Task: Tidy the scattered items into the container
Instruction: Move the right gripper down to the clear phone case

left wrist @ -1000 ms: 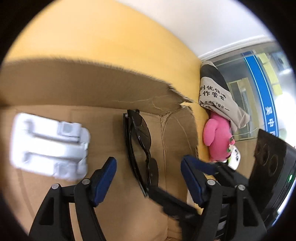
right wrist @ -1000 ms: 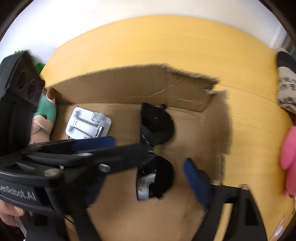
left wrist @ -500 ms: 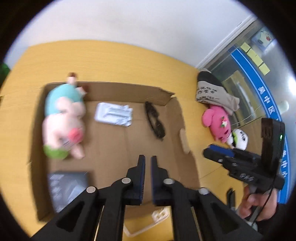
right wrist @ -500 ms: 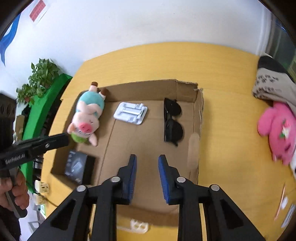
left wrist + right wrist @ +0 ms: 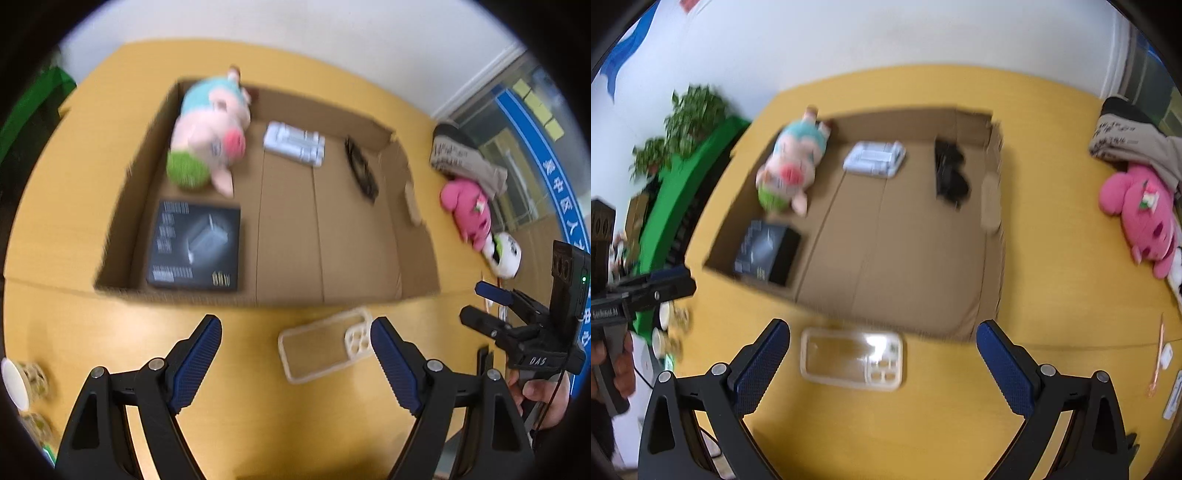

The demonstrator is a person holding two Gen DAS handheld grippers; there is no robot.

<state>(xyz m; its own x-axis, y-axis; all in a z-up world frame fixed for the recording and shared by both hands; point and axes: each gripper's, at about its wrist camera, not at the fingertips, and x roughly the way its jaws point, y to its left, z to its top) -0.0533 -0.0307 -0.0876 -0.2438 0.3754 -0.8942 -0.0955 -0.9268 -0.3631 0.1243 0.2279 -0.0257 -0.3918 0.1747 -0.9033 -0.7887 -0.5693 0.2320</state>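
Observation:
An open cardboard box (image 5: 288,236) (image 5: 908,258) lies on the yellow table. In it are a pig plush (image 5: 210,136) (image 5: 792,170), a white stand (image 5: 294,143) (image 5: 873,159), black sunglasses (image 5: 362,171) (image 5: 948,177) and a black box (image 5: 195,245) (image 5: 767,251). A clear phone case (image 5: 325,343) (image 5: 851,359) lies on the table just in front of the box. My left gripper (image 5: 295,363) is open and empty above the table, with the case between its fingers. My right gripper (image 5: 882,365) is open and empty over the case.
A pink plush (image 5: 467,210) (image 5: 1141,214), a grey printed cloth (image 5: 465,158) (image 5: 1130,144) and a white round toy (image 5: 504,254) lie right of the box. Small cups (image 5: 22,380) sit at the left table edge. Green plants (image 5: 683,125) stand beyond the table's left side.
Both grippers pulled back out of the box to the near table edge and went from nearly shut half a second ago to wide open. The sunglasses stay in the box.

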